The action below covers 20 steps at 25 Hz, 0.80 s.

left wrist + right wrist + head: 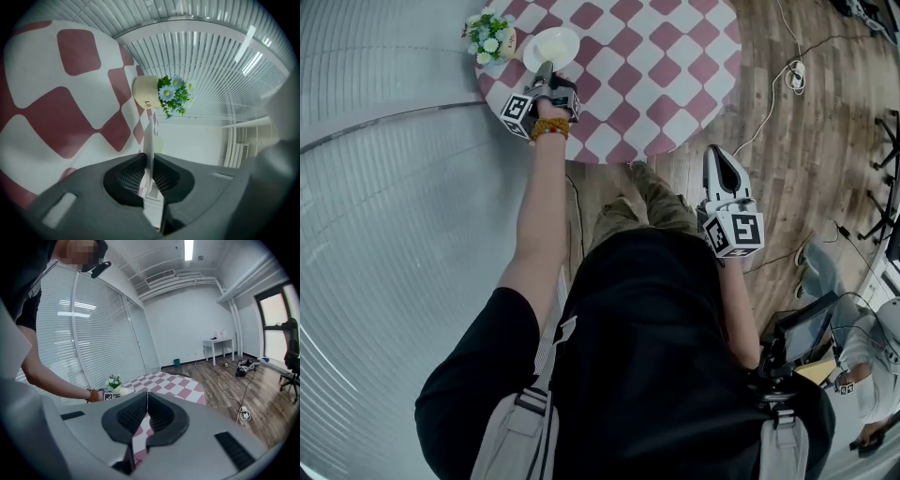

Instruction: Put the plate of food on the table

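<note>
The left gripper (pixel 546 75) pinches the plate (pixel 553 45) by its rim. It is best to keep the plate level, lower it onto the tabletop (pixel 656 84) beside the flower pot (pixel 492 37), and only then release. The right gripper (pixel 722 173) has its fingers closed on nothing.

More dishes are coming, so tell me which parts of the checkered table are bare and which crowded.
Bare: the checkered table right of the plate, out to its floor-side edge. Crowded: the left edge, where the flower pot sits beside the plate held by the left gripper.
</note>
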Available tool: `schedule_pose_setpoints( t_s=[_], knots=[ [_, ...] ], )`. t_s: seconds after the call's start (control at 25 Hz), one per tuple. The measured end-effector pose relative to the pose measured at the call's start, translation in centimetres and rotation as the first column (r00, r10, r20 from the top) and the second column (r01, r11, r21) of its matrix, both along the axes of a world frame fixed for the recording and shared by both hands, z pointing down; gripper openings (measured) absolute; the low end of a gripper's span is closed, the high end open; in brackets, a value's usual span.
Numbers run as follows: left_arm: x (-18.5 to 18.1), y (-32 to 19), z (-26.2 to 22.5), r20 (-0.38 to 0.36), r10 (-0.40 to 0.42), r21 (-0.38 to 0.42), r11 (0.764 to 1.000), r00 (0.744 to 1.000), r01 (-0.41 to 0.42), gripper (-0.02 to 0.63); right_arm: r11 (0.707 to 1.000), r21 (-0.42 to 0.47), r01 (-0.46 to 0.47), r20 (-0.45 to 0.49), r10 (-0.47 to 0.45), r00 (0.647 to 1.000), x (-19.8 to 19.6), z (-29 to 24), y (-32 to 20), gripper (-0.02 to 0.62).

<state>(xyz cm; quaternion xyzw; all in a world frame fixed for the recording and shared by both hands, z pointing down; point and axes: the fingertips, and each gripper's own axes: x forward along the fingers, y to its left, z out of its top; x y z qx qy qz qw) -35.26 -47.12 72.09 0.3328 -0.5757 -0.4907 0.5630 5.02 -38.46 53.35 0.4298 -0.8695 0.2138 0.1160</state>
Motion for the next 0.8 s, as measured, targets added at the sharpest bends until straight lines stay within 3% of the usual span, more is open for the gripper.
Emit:
schedule_pose_setpoints(
  t_s=[0.8],
  knots=[
    [1.4, 2.8, 5.5, -0.036, 0.031, -0.163, 0.986, 0.999, -0.036, 0.028, 1.0, -0.006, 0.007, -0.012, -0.007, 1.0, 0.0, 0.7, -0.4, 0.011]
  ],
)
